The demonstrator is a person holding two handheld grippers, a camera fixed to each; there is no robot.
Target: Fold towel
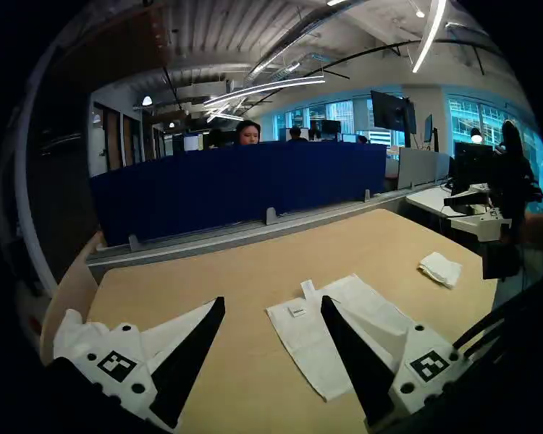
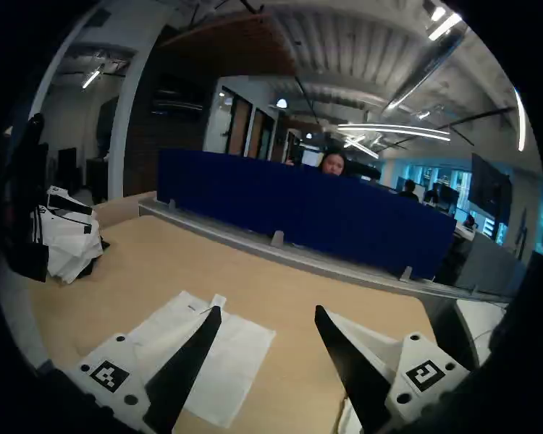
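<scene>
A white towel (image 1: 322, 336) lies flat on the wooden table (image 1: 271, 260), with a small tag at its far edge. In the left gripper view it runs under the right finger (image 1: 347, 347). My left gripper (image 1: 272, 302) hovers just above the table, open and holding nothing. In the right gripper view the same towel (image 2: 232, 354) sits low on the left, partly behind the left finger (image 2: 188, 362). The right gripper (image 2: 268, 311) is also open and empty, above bare wood beside the towel.
A small folded white cloth (image 1: 439, 269) rests near the table's right end. More white cloth (image 1: 72, 329) lies at the left edge. A blue divider (image 1: 235, 184) bounds the far side, with people seated behind it. White and black gear (image 2: 61, 235) is piled at the table's left end.
</scene>
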